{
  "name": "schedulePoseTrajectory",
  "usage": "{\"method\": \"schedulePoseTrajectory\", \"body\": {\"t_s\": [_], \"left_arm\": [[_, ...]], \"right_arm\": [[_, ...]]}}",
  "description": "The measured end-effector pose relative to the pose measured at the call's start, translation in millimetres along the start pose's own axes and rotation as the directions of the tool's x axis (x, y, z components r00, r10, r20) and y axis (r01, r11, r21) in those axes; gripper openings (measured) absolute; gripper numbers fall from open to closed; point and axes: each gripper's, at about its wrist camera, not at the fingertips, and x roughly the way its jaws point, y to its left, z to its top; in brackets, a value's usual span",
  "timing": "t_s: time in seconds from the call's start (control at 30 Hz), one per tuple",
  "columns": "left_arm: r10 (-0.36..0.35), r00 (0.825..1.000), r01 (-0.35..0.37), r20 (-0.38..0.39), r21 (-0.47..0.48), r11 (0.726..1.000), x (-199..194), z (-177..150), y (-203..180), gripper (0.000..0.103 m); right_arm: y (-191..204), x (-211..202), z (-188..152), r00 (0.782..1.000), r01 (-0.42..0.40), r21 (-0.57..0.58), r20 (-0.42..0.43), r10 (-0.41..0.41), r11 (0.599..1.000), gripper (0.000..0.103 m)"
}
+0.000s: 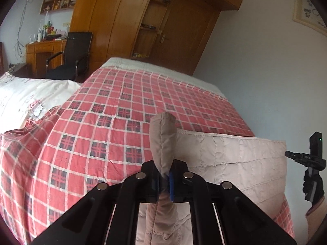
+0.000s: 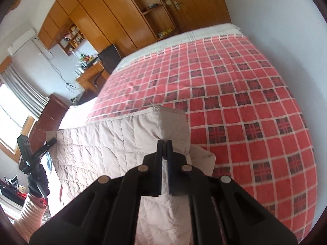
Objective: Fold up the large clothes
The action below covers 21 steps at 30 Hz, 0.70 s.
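Both jaws pinch the beige quilted garment (image 1: 235, 159): left gripper (image 1: 164, 180) and right gripper (image 2: 164, 143) hold its corners above the plaid bed (image 2: 245, 102).

I count two grippers. My left gripper (image 1: 163, 180) has two fingers, and my right gripper (image 2: 164, 145) has two fingers too. Each one pinches the same thing, so I see just one quilted beige garment (image 2: 102, 143). There is one bed, with one red checked bedspread (image 1: 122, 106) on it. I see one white blanket (image 1: 24, 96) beside that. There is one black chair (image 1: 69, 55), one wooden desk (image 1: 40, 51), and one big wooden wardrobe (image 1: 114, 16).
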Motion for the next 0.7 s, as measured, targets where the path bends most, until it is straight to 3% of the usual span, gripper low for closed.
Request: {"method": "schedulePoseTrajectory", "body": {"t_s": [0.23,0.43,0.53,0.7], "left_arm": [[0.056,0.982,-0.059,-0.180,-0.016,0.998,77.7,-14.6,21.9,0.007],[0.106,0.947,-0.117,-0.302,-0.022,0.993,120.4,-36.2,37.8,0.011],[0.118,0.933,-0.133,-0.341,-0.022,0.991,132.2,-45.0,41.6,0.016],[0.076,0.931,-0.122,-0.356,-0.108,0.987,131.2,-47.3,54.1,0.020]], "right_arm": [[-23.1,61.9,-0.9,0.993,0.065,0.070,-0.104,-0.057,0.995,0.003],[-38.5,106.3,-9.8,0.966,0.174,0.075,-0.207,-0.156,0.982,0.004],[-45.8,121.8,-15.1,0.956,0.193,0.099,-0.241,-0.164,0.976,0.005],[-47.9,124.0,-18.2,0.957,0.181,0.128,-0.250,-0.145,0.975,0.009]]}}
